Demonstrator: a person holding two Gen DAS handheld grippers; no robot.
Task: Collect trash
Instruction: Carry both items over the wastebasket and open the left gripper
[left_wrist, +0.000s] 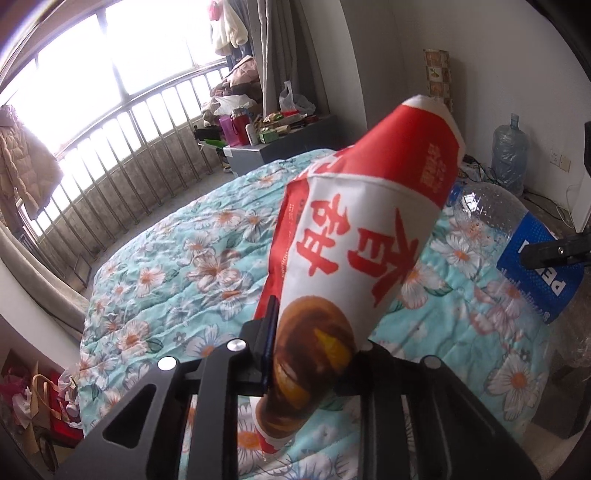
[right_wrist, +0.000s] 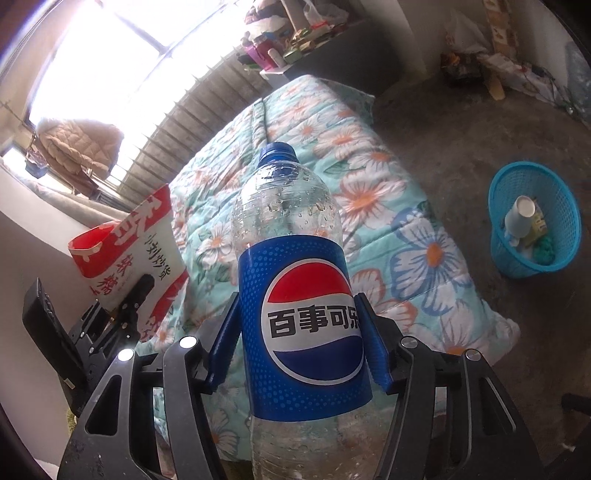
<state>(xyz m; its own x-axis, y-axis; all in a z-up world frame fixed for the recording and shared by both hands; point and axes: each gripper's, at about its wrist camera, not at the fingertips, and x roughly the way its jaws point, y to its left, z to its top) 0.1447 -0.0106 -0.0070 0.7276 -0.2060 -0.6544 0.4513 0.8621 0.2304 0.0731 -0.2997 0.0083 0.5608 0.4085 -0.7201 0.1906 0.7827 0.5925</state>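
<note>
My left gripper (left_wrist: 317, 339) is shut on the lower end of a crumpled red and white paper snack bag (left_wrist: 354, 229), which sticks up above the floral quilt (left_wrist: 177, 266). In the right wrist view the same bag (right_wrist: 129, 243) and left gripper (right_wrist: 136, 295) appear at the left. My right gripper (right_wrist: 299, 317) is shut on a clear, empty cola bottle (right_wrist: 299, 229) with a blue label and blue cap, its blue pads pressing the label on both sides. The bottle (left_wrist: 491, 210) also shows at the right of the left wrist view.
A blue plastic basket (right_wrist: 532, 221) holding a paper cup and other scraps stands on the concrete floor right of the bed. A cluttered dark cabinet (left_wrist: 280, 147) sits beyond the bed by the railed window. A large water jug (left_wrist: 509, 155) stands against the wall.
</note>
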